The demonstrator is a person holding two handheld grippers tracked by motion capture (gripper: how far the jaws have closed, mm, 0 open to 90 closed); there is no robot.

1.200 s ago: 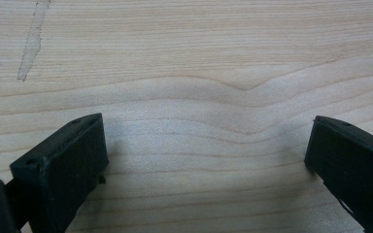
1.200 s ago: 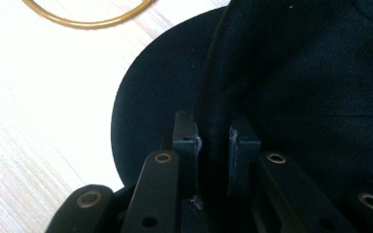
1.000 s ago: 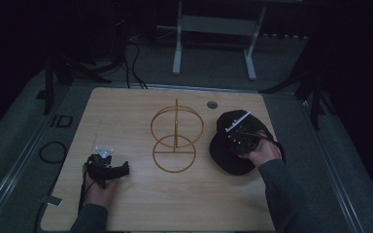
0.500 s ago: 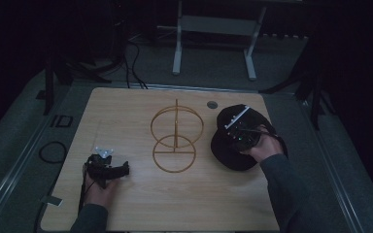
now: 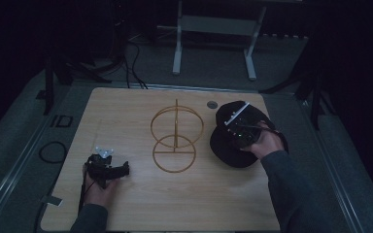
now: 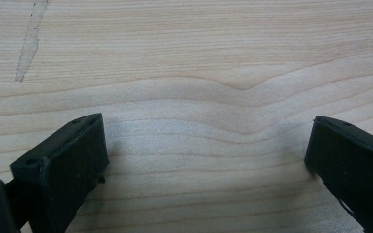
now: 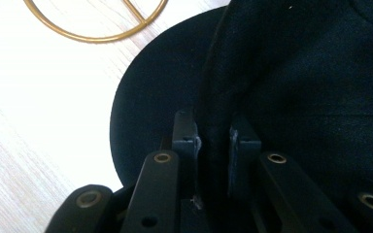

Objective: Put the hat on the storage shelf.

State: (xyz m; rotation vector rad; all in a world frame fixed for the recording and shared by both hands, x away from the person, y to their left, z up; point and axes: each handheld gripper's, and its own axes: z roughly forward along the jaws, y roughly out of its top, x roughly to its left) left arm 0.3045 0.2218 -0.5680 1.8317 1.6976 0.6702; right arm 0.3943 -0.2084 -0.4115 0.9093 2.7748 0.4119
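A black cap point(image 5: 226, 148) lies at the right side of the wooden table point(image 5: 126, 111). My right gripper point(image 5: 240, 128) is on top of it, held by a hand. In the right gripper view the jaws are shut on a fold of the cap point(image 7: 311, 73) where crown meets brim, and my right gripper point(image 7: 212, 131) pinches that fabric. A gold wire stand point(image 5: 176, 136) with two rings on an upright post stands mid-table; its ring point(image 7: 92, 36) shows left of the cap. My left gripper point(image 5: 121, 170) rests at the front left, and my left gripper point(image 6: 206, 145) is open over bare wood.
A small dark round disc point(image 5: 212, 104) sits near the table's far edge, between stand and cap. Beyond the table stands a white-legged frame point(image 5: 213, 29), with cables on the floor point(image 5: 53, 150) to the left. A tape strip point(image 5: 53, 200) marks the front left corner.
The right hand with the gripper and the cap has shifted slightly toward the far side. The left gripper has stayed put.
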